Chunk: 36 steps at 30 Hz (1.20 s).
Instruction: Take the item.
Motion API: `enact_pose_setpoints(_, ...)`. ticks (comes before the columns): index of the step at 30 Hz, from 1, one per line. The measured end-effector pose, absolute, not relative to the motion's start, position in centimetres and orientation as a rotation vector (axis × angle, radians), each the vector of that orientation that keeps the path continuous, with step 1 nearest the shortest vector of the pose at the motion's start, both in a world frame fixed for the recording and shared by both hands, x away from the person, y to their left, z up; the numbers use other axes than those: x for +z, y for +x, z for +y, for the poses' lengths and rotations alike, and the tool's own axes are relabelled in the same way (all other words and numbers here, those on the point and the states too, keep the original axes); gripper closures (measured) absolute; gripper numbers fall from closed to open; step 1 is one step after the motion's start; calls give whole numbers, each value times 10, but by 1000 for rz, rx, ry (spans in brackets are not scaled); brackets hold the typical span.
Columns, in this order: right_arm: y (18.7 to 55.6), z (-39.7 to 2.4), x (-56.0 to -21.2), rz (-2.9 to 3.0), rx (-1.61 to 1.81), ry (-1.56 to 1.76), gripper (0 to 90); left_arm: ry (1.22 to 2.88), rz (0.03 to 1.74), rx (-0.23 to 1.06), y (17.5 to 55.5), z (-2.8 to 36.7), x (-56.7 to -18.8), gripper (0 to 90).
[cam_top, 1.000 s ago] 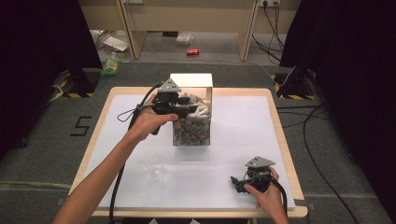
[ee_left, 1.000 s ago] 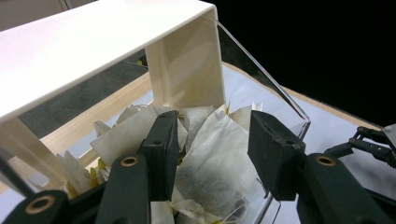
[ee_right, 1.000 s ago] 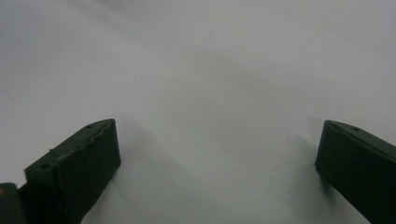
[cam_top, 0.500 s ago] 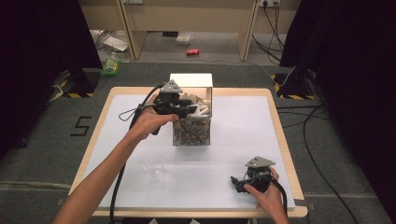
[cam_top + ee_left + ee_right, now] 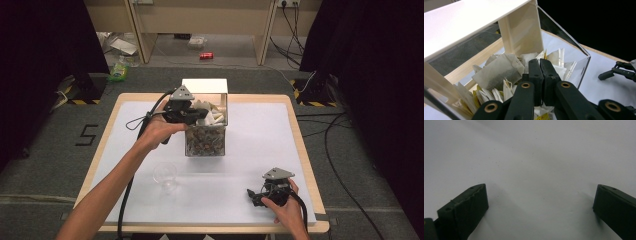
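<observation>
A clear box (image 5: 205, 140) with a white lid flap (image 5: 204, 85) stands at the table's middle back, full of paper tea bags (image 5: 499, 72). My left gripper (image 5: 200, 115) reaches into the box's open top from the left. In the left gripper view its jaws are pressed together among the bags, and one flat tea bag leans against the left jaw. I see nothing pinched between the fingertips (image 5: 534, 65). My right gripper (image 5: 256, 195) rests low on the table near the front right edge. Its jaws stand wide apart over bare white surface (image 5: 536, 182).
A small clear glass cup (image 5: 165, 175) stands on the white table mat (image 5: 260, 130), in front and to the left of the box. The left gripper's cable (image 5: 142, 122) trails over the table's left part. The right gripper (image 5: 621, 71) is seen beyond the box's clear wall.
</observation>
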State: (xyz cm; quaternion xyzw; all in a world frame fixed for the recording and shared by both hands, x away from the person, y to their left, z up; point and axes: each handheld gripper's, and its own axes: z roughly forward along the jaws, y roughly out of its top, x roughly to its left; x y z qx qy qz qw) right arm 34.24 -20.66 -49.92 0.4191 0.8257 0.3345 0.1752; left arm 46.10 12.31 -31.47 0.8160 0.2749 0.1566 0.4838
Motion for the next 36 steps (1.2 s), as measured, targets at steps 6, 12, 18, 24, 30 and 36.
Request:
enact_pose_setpoints(6,342,-207,-499,2339,947,1187,4,1973,668,380,459,126,-311,881)
enact_pose_setpoints(12,342,-207,-499,2339,948,1188,4,1966,671,381,460,128,-310,881)
enact_pose_setpoints(18,342,-207,-499,2340,947,1187,4,1957,670,380,459,128,-307,882)
enact_pose_setpoints(24,342,-207,-499,2340,948,1188,4,1927,658,375,454,133,-297,885)
enact_pose_setpoints(30,342,-207,-499,2343,945,1189,4,1897,638,376,449,139,-285,886)
enact_pose_setpoints(36,342,-207,-499,2341,947,1187,4,1876,616,385,443,142,-272,886)
